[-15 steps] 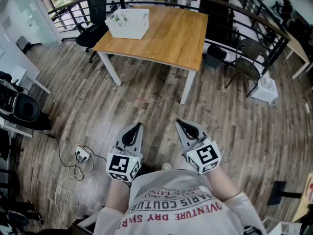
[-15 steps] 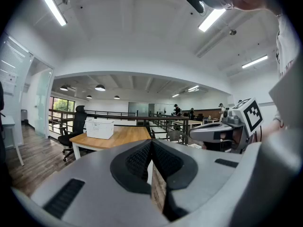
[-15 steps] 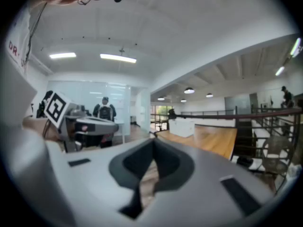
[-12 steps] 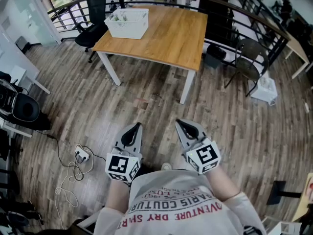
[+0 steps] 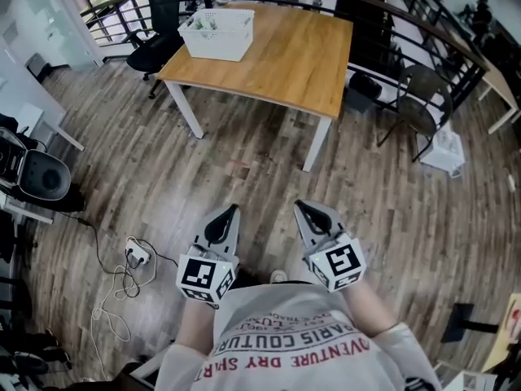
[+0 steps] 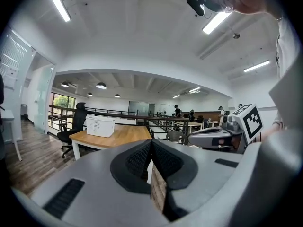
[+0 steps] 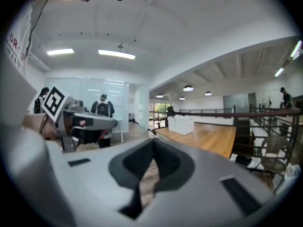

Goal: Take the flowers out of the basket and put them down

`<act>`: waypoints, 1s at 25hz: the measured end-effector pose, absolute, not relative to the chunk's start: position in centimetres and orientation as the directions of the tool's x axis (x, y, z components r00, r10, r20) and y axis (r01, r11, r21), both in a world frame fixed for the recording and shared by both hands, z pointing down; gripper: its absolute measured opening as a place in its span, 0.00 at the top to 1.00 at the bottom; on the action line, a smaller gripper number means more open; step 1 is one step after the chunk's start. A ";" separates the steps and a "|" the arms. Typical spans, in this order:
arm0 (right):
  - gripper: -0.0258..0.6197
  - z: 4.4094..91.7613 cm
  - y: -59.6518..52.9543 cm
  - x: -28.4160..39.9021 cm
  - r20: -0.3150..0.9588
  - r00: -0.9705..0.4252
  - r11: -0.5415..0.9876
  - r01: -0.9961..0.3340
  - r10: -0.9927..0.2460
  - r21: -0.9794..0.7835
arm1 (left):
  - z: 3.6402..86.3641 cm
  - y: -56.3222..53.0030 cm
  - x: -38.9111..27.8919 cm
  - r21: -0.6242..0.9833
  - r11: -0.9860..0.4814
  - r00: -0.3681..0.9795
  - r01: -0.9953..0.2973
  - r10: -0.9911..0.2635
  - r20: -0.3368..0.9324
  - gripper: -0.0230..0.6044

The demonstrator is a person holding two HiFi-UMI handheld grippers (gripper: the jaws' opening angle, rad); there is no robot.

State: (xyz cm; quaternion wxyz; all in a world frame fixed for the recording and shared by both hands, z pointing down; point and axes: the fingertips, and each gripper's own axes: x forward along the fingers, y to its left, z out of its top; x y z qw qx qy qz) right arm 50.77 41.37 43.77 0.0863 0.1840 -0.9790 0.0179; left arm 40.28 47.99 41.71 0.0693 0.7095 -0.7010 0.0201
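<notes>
A white basket [image 5: 217,33] with green stems inside stands on the far left corner of a wooden table [image 5: 269,63]; the left gripper view also shows the basket [image 6: 100,126], and the right gripper view shows it small and far off [image 7: 180,125]. Both grippers are held close to the person's chest, well short of the table. The left gripper [image 5: 230,211] is shut with nothing in it, and the right gripper [image 5: 299,207] is shut and empty too. The flowers themselves are too small to make out.
A black office chair [image 5: 155,31] stands at the table's left end and a dark chair [image 5: 415,108] to its right. A cable with a power strip [image 5: 137,257] lies on the wooden floor at the left. A black railing [image 5: 407,31] runs behind the table.
The view has shifted slightly, so the table and basket sit a little higher and to the right. Both grippers stay shut in the same place.
</notes>
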 end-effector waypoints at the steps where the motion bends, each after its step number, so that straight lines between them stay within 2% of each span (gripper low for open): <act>1: 0.92 43.9 41.3 50.2 0.177 -0.919 0.933 -0.360 -0.353 -0.007 | 41.8 48.0 39.7 0.073 -0.003 0.012 -0.997 -0.992 0.129 0.93; 7: 0.92 44.9 40.0 45.5 0.216 -0.913 0.933 -0.360 -0.346 -0.027 | 42.4 47.5 34.7 0.096 0.019 -0.005 -0.995 -0.989 0.151 0.93; 14: 0.92 45.8 37.8 35.9 0.250 -0.902 0.928 -0.371 -0.352 -0.029 | 42.2 45.7 23.8 0.137 0.049 -0.031 -0.989 -0.991 0.131 0.93; 25: 0.91 44.8 33.1 20.8 0.251 -0.844 0.871 -0.491 -0.473 -0.012 | 39.6 41.4 6.3 0.110 -0.013 0.024 -0.994 -0.995 0.096 0.93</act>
